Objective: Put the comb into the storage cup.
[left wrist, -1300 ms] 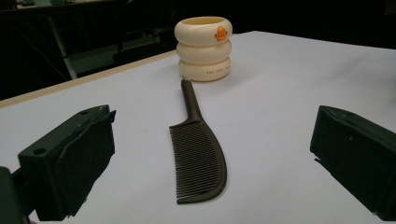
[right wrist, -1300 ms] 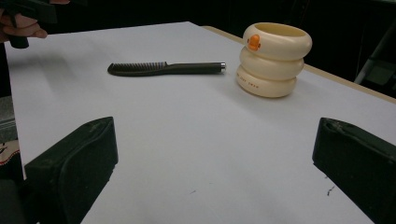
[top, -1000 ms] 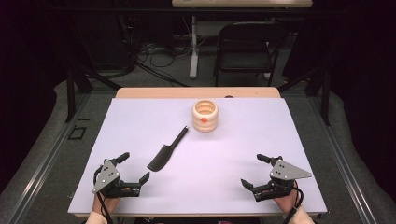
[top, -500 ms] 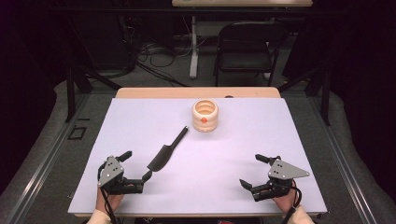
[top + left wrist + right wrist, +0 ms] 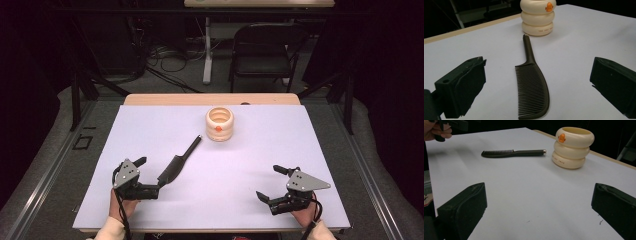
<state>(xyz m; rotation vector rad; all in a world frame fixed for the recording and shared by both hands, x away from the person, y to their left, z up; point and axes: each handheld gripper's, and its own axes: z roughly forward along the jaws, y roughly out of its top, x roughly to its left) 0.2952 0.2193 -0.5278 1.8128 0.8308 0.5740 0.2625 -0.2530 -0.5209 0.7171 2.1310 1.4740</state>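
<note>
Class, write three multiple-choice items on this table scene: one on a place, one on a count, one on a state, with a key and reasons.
1. Where does the dark plastic comb lie?
A. inside the holder
B. flat on the white tabletop, its toothed end between the left gripper jaws
C. under the right gripper

2. How many stacked rings form the cream ring-shaped holder with an orange duck mark?
A. one
B. three
C. five

3. How do the left gripper's jaws stand?
A. shut on the comb
B. shut on nothing
C. open

Key: B, the left gripper view shows the comb lying between the spread jaws; B, three bulges show in both gripper views; C, a wide gap separates the jaws on either side of the comb.
</note>
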